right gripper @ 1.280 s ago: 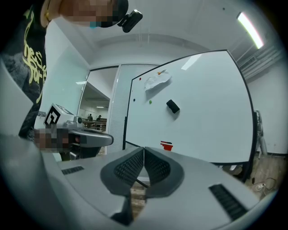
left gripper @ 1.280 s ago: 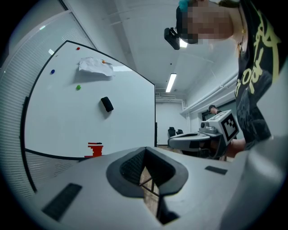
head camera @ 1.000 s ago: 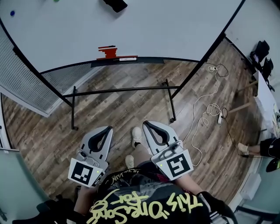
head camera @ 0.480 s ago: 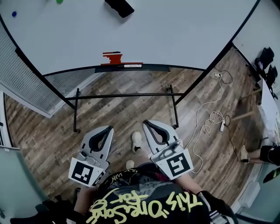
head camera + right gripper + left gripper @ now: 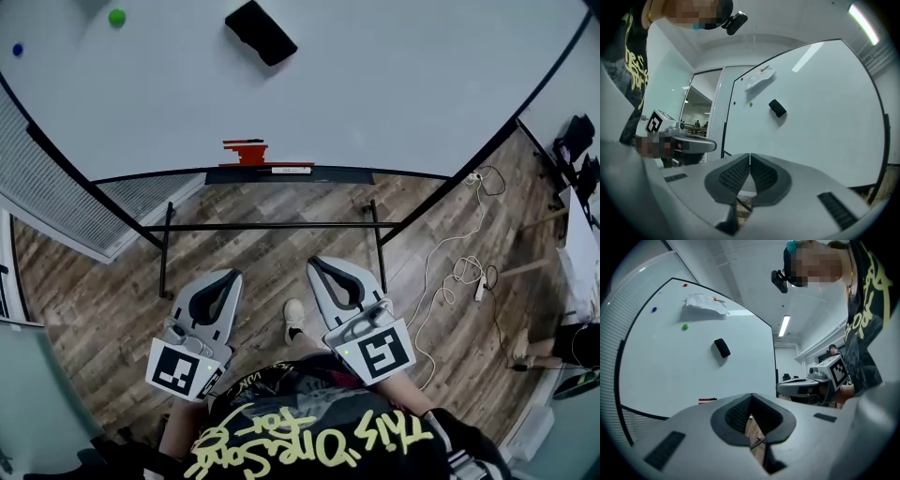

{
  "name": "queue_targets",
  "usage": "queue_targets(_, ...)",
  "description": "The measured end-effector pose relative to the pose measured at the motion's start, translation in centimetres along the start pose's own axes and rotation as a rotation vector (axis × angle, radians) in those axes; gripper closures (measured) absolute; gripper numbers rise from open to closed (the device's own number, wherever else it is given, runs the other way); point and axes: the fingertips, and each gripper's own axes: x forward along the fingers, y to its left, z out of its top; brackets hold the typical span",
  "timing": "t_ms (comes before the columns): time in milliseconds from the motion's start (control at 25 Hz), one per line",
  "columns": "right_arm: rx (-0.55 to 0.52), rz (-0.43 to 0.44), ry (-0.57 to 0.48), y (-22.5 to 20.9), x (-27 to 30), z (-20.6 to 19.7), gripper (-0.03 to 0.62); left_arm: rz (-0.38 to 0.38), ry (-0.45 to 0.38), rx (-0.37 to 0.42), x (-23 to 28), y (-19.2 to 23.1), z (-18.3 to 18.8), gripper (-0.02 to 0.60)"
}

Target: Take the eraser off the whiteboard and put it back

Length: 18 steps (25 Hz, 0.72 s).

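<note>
Eraser [image 5: 262,32] clings high on the whiteboard [image 5: 394,94], at the top centre of the frame, well apart from us. Left hand-held gripper [image 5: 233,277] and right hand-held gripper [image 5: 315,264] both have jaws together and empty. We should step closer, spread one pair wide, and square it across the eraser's sides.

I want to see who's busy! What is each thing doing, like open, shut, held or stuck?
eraser: stuck on the whiteboard, untouched.
left gripper: shut, empty.
right gripper: shut, empty.
paper sheet: crumpled, stuck on the whiteboard.
</note>
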Motion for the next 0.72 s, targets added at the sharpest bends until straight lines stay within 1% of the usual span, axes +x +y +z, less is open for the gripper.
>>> queue_targets(360,-0.003,0.032,0.002,-3.1,4.3,-0.1,0.583,0.033,0.001,-0.006,3.5,3.4,0.3,0.575)
queue_targets(720,0.015,0.052,0.006,-5.8,7.3,0.3,0.583,0.033,0.004,0.006,6.7,5.4,1.1,0.574)
